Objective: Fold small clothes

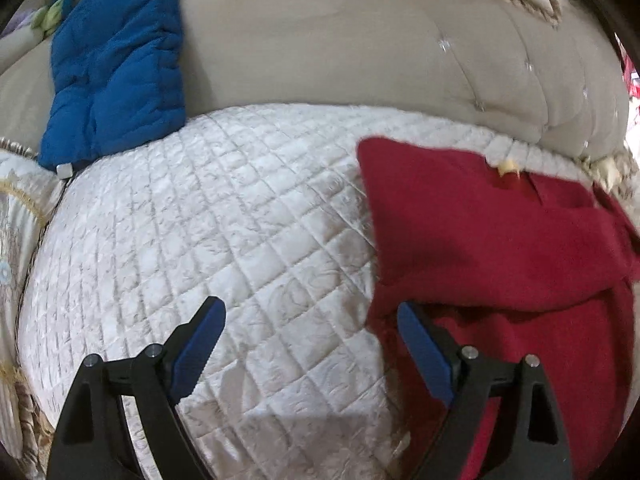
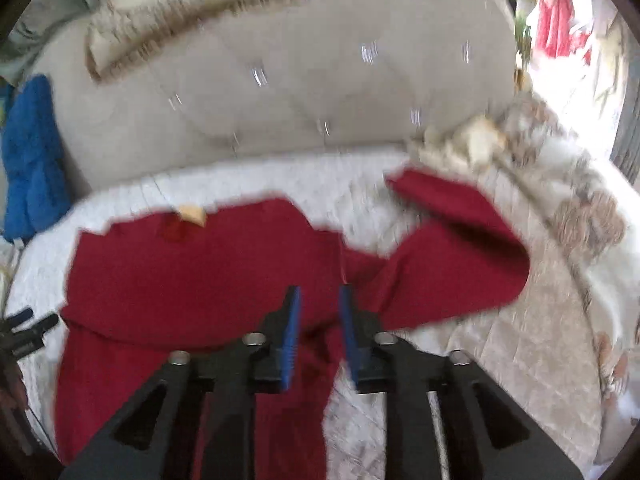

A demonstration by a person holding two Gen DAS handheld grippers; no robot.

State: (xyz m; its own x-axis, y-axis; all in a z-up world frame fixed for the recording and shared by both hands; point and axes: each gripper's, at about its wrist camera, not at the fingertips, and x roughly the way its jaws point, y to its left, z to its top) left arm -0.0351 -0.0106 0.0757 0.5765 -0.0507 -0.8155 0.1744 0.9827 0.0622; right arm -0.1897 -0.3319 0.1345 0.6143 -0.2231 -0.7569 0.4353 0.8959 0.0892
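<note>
A small dark red garment (image 1: 492,240) lies on a white quilted cover (image 1: 224,220), with a pale label at its neck. In the right wrist view the red garment (image 2: 192,264) has its left part folded over and one sleeve (image 2: 452,252) stretched out to the right. My left gripper (image 1: 310,312) is wide open and empty, just above the cover at the garment's left edge. My right gripper (image 2: 320,304) hovers over the garment's middle with its jaws a narrow gap apart, holding nothing. The left gripper's tips (image 2: 28,320) show at the far left of the right wrist view.
A beige tufted sofa back (image 1: 360,48) rises behind the cover. A blue padded jacket (image 1: 116,64) leans on it at the left. A fringed cushion (image 2: 192,4) sits on top. A patterned armrest cover (image 2: 560,208) lies at the right.
</note>
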